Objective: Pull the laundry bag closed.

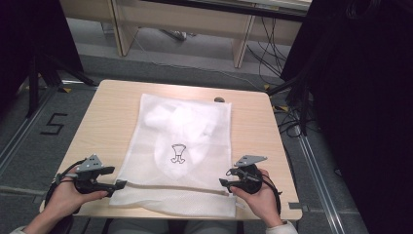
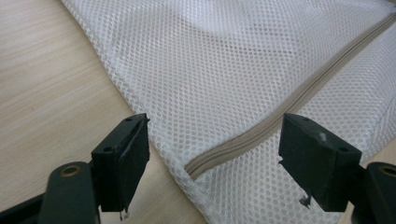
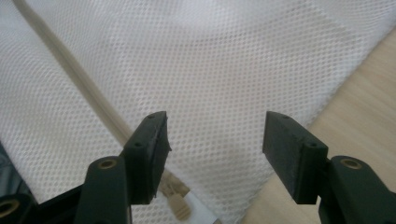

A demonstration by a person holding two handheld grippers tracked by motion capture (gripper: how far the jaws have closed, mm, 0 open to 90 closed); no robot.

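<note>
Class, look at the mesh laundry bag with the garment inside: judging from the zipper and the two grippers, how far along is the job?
Done: a white garment already lies inside the mesh bag. The zipper looks closed, its pull at the right gripper's end. In hand: nothing; the left gripper and right gripper sit at the bag's near corners, jaws open. Left: likely gripping the bag or pull, whichever comes next.

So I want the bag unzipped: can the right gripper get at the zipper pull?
Probably yes: the right gripper is open, with the zipper pull just below its jaws and nothing covering it.
</note>
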